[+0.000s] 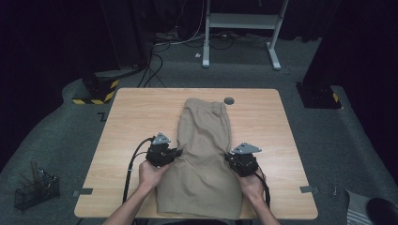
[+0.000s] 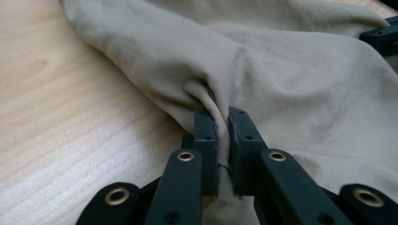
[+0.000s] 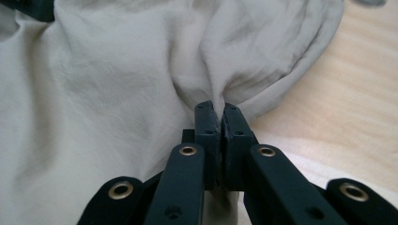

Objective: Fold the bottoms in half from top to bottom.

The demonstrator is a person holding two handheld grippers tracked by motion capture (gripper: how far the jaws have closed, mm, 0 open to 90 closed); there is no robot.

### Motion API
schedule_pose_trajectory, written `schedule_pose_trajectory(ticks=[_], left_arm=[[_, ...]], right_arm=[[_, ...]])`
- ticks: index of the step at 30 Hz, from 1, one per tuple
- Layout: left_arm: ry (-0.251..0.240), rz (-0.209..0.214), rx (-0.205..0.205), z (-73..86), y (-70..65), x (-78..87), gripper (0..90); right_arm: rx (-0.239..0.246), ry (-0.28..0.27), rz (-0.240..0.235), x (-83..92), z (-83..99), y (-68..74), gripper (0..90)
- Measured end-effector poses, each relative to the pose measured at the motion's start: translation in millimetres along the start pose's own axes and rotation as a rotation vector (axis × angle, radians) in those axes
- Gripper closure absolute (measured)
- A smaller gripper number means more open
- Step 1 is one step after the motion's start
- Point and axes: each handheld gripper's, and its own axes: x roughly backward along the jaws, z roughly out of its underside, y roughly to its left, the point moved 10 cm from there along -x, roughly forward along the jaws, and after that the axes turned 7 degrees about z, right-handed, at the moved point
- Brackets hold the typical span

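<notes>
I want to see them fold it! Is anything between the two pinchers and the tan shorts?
No. The left gripper and right gripper each already pinch the tan shorts, one on each side edge, cloth directly between their jaws.

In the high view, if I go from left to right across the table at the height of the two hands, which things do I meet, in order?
Bare table → left tool, shut on the edge of the shorts → beige shorts → right tool, shut on the opposite edge → bare table again.
</notes>
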Motion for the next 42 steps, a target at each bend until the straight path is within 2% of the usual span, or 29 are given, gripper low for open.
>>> schedule_pose_trajectory(ticks=[9, 15, 19, 24, 30, 33, 38, 42], left_arm=[[-0.058, 0.007, -0.024, -18.8, -7.7, 18.9, 83.4], [-0.073, 0.008, -0.051, -23.3, -13.5, 32.7, 83.3], [-0.094, 0.013, -0.038, -24.9, -15.4, 40.2, 83.3], [-0.102, 0.012, -0.041, -23.4, -19.7, 48.8, 83.4], [-0.12, 0.026, -0.042, -24.9, -24.7, 57.1, 83.3], [-0.131, 0.032, -0.045, -28.8, -28.8, 59.4, 83.3], [-0.124, 0.029, -0.067, -33.5, -33.9, 62.2, 83.3], [-0.124, 0.037, -0.067, -32.2, -36.3, 64.8, 83.3]], right_arm=[[0.039, -0.084, 0.02, 25.4, -23.0, 0.8, 87.2], [0.071, -0.126, 0.034, 40.1, -32.0, 5.2, 87.2], [0.094, -0.141, 0.035, 47.3, -35.3, 10.5, 87.2], [0.113, -0.161, 0.024, 55.4, -39.2, 15.5, 87.2], [0.119, -0.182, 0.015, 63.4, -38.4, 21.2, 87.2], [0.113, -0.188, 0.009, 67.9, -39.2, 19.7, 87.2], [0.099, -0.202, 0.011, 73.8, -41.4, 16.8, 87.2], [0.107, -0.206, 0.008, 77.1, -39.1, 19.3, 87.2]])
